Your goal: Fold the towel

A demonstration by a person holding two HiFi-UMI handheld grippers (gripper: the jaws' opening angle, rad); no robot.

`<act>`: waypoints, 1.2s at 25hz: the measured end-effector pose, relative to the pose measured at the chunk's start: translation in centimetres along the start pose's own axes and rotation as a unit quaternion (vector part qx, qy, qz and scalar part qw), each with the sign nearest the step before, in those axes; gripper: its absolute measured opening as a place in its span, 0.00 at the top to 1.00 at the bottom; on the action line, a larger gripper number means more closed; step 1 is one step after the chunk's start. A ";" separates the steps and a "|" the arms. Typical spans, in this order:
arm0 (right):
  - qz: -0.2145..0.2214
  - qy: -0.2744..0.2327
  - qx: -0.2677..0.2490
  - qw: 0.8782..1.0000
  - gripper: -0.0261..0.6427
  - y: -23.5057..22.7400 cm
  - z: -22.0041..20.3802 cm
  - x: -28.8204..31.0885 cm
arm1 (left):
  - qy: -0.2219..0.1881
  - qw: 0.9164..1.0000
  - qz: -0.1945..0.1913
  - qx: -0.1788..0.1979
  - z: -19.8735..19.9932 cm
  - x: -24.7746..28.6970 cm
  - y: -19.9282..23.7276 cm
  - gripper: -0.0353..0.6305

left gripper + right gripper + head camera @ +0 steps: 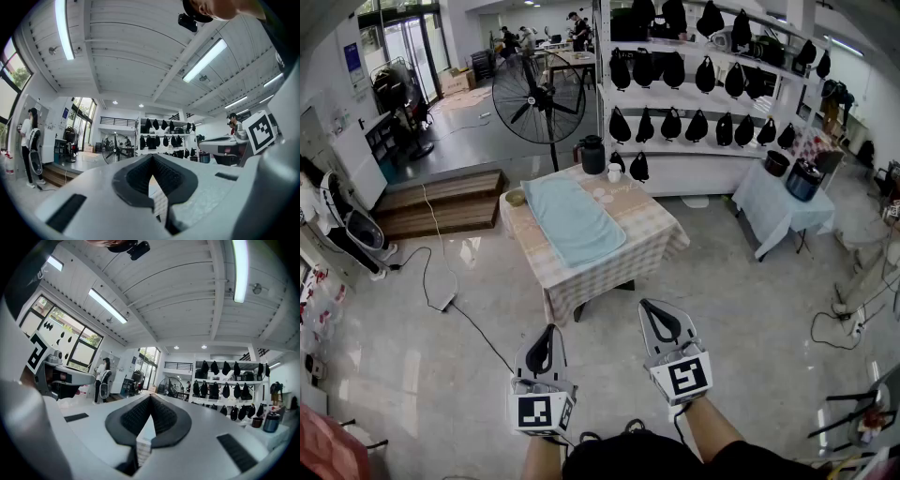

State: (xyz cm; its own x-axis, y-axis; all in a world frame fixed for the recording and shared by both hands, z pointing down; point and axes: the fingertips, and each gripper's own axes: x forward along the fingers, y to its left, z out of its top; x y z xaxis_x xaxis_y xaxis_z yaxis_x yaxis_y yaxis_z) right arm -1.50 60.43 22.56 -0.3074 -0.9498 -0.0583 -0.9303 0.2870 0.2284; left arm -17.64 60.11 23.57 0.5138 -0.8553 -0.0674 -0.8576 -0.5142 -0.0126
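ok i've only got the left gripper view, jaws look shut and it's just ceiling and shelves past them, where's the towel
Observer: The light blue rectangular cloth towel lies flat on the table with the beige checked tablecloth, ahead in the head view.
Operator: are the grippers near it
Observer: No, the left gripper and right gripper both hang over the floor, short of the table.
Operator: right one holding anything
Observer: No, its jaws are shut with nothing between them.
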 end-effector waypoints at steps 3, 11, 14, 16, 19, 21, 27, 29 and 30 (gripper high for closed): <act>-0.001 0.004 0.000 1.000 0.96 -0.5 -0.4 0.3 | 0.002 1.000 -0.001 0.001 -0.2 0.7 -0.2 0.94; 0.025 -0.003 0.019 1.000 0.96 -1.7 -1.0 -0.3 | 0.029 1.000 -0.010 -0.004 -1.9 1.6 -2.5 0.94; 0.028 -0.004 0.016 0.999 0.96 -2.8 -1.8 -0.6 | 0.044 0.999 -0.015 -0.008 -3.2 2.3 -3.7 0.94; 0.031 -0.002 0.018 0.999 0.94 -3.5 -2.7 -0.9 | 0.047 0.999 -0.012 -0.013 -3.8 2.6 -4.3 0.93; 0.042 0.010 0.026 0.999 0.77 -4.4 -4.0 -0.8 | 0.051 0.998 -0.006 -0.031 -4.5 3.4 -4.8 0.68; 0.048 0.015 0.026 0.998 0.70 -5.0 -4.7 -0.5 | 0.053 0.998 0.003 -0.036 -5.1 3.9 -4.6 0.62; 0.035 0.029 0.043 0.998 0.67 -6.9 -7.1 0.9 | 0.068 0.997 0.006 -0.034 -6.6 6.0 -3.8 0.58; 0.034 0.040 0.043 0.998 0.66 -7.3 -7.9 2.2 | 0.074 0.997 0.004 -0.037 -7.2 7.3 -3.1 0.58; 0.035 0.042 0.040 0.998 0.66 -7.4 -8.2 3.0 | 0.076 0.996 0.003 -0.039 -7.5 8.1 -2.5 0.58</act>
State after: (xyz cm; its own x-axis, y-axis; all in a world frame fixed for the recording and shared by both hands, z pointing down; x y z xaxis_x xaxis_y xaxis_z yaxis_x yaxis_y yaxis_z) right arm 6.07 54.50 28.66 -0.3582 -0.9329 0.0366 -0.9209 0.3595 0.1506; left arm -11.13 54.00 30.51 0.5110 -0.8554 0.0846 -0.8595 -0.5070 0.0655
